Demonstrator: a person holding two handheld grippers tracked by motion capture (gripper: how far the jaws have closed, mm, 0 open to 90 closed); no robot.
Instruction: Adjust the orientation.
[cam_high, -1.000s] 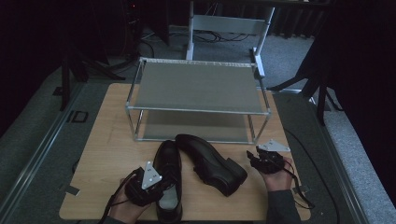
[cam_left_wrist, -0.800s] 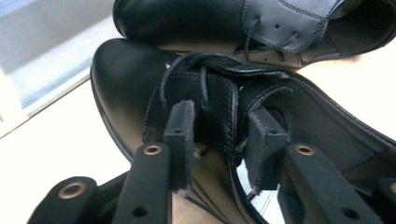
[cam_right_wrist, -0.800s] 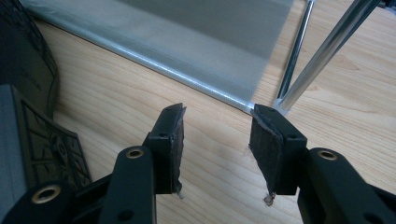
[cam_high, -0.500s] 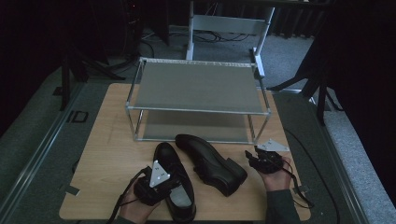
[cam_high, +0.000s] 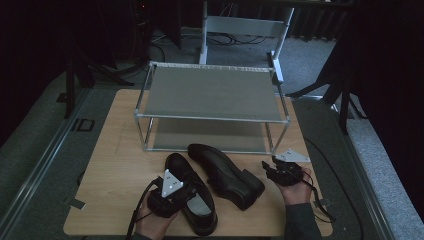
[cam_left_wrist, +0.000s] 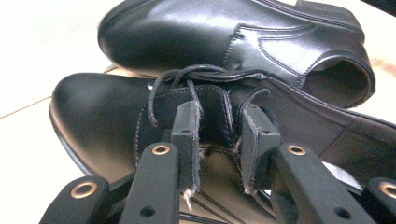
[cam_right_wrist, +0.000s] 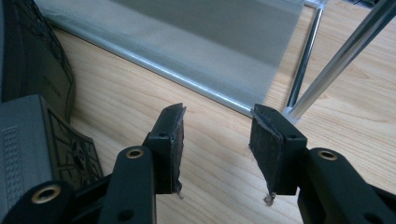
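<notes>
The left claw (cam_left_wrist: 215, 135) has just been closing and now pinches the tongue of the near shoe (cam_high: 192, 192) between its pads, so next comes a lift toward the rack (cam_high: 212, 92) ahead, while the right claw (cam_right_wrist: 217, 149) waits apart, beside the other shoe (cam_high: 225, 172).

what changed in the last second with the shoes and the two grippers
The left gripper slid right from beside the upright shoe onto it, and its jaws have just been closing around the shoe's tongue, which now sits between them. The shoe lying on its side, the right gripper with its jaws open over bare table, and the shoe rack stayed put.
</notes>
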